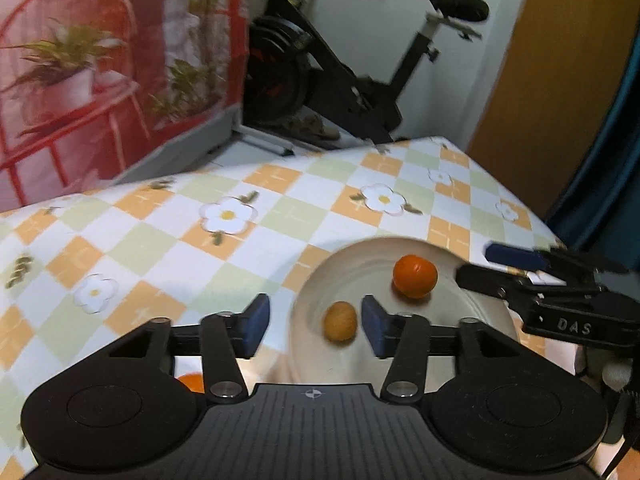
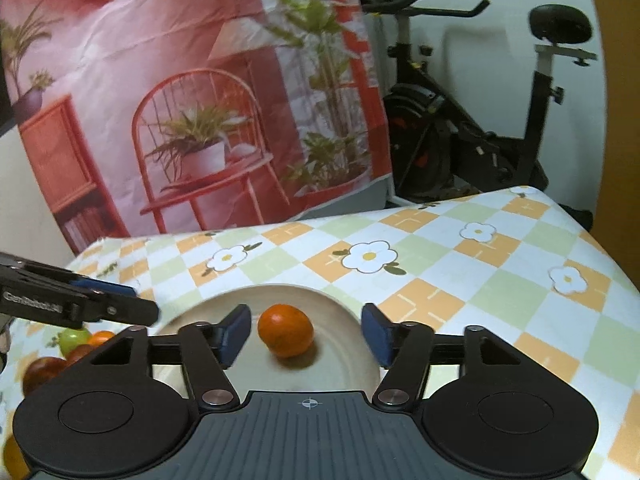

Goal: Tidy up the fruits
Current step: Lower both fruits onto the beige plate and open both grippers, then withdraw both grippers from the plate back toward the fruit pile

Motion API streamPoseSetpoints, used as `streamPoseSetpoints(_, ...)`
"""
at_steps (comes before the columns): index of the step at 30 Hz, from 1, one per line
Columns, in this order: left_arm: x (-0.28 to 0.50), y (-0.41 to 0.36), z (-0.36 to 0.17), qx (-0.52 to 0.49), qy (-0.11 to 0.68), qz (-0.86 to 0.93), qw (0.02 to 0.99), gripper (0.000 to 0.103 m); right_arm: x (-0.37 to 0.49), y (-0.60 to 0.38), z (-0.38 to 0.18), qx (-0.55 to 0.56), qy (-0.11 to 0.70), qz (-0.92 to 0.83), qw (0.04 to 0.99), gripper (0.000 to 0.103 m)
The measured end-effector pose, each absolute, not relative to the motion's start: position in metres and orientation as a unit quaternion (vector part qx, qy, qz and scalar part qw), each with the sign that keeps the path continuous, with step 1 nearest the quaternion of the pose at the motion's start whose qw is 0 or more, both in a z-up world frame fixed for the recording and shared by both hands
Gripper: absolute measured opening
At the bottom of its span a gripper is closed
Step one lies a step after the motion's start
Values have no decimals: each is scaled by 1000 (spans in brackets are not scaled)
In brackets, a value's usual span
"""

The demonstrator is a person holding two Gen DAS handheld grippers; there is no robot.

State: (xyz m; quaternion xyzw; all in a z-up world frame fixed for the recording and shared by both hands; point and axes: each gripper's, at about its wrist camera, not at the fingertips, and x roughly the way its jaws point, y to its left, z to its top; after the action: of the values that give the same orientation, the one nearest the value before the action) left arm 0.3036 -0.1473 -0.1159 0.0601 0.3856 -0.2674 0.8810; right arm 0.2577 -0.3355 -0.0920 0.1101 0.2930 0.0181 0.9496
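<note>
Here, in the left wrist view, the left gripper has its jaws spread wide with nothing clamped between them. A small yellowish fruit lies on the cream plate inside the gap, close to the right-hand blue pad and well apart from the left-hand one; whether it touches the pad cannot be told through the blur. Beyond the right jaw tip, farther out on the same plate, sits an orange tangerine. Off to the right of the jaws the right gripper reaches in over the plate's edge, its fingers apart. Below the left jaw, a sliver of another orange fruit peeks out behind the linkage. The plate rests on a checked tablecloth with flower prints.

In the right wrist view, the right gripper is likewise spread wide and holds nothing. The tangerine lies on the plate between the jaws, nearer the left pad and touching neither. To the left of the jaws the left gripper pokes in above the plate's rim. Past it, outside the left jaw, several fruits cluster on the cloth: a green fruit, a small orange one and a dark red one.
</note>
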Motion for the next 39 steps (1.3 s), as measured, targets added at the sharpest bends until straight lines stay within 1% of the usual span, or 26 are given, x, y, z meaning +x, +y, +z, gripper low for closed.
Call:
streamPoseSetpoints(2, 291, -135, -107, 50, 366, -263, 891, 54, 248, -331, -89, 113, 291, 13, 950, 63)
streamPoseSetpoints(3, 284, -128, -102, 45, 357, -258, 896, 54, 243, -327, -88, 115, 291, 11, 950, 67)
streamPoseSetpoints(6, 265, -107, -90, 35, 336, -242, 909, 55, 230, -316, -85, 126, 287, 9, 949, 70)
streamPoseSetpoints(10, 241, -79, -82, 31, 320, -213, 923, 55, 211, -296, -83, 139, 282, 6, 949, 72)
streamPoseSetpoints(13, 225, -59, -84, 14, 326, -182, 928, 55, 199, -278, -85, 137, 287, 10, 948, 72)
streamPoseSetpoints(18, 195, -38, -90, -14, 320, -142, 937, 56, 183, -246, -89, 108, 305, 17, 946, 73)
streamPoseSetpoints(20, 187, -37, -95, -13, 322, -123, 939, 63, 177, -236, -90, 95, 306, 20, 947, 73)
streamPoseSetpoints(21, 184, -33, -96, -13, 325, -117, 938, 71, 175, -232, -90, 89, 306, 22, 948, 73)
streamPoseSetpoints(22, 180, -30, -97, -15, 327, -112, 938, 75, 173, -229, -90, 83, 305, 23, 949, 74)
streamPoseSetpoints(24, 176, -29, -99, -15, 326, -106, 939, 76, 170, -224, -89, 75, 307, 29, 948, 76)
streamPoseSetpoints(26, 175, -31, -99, -14, 328, -103, 939, 80, 168, -222, -89, 72, 313, 35, 946, 79)
streamPoseSetpoints(27, 175, -32, -99, -13, 329, -103, 939, 83, 167, -221, -88, 69, 315, 35, 946, 80)
streamPoseSetpoints(28, 174, -32, -99, -12, 328, -104, 939, 85, 166, -221, -88, 66, 318, 36, 945, 84)
streamPoseSetpoints(30, 171, -32, -102, -5, 324, -107, 940, 86, 165, -221, -89, 66, 323, 42, 943, 87)
streamPoseSetpoints(32, 169, -33, -105, 6, 319, -109, 942, 86, 162, -220, -89, 63, 326, 47, 942, 87)
streamPoseSetpoints(39, 167, -30, -114, -7, 346, -118, 931, 87, 163, -215, -88, 48, 328, 66, 941, 90)
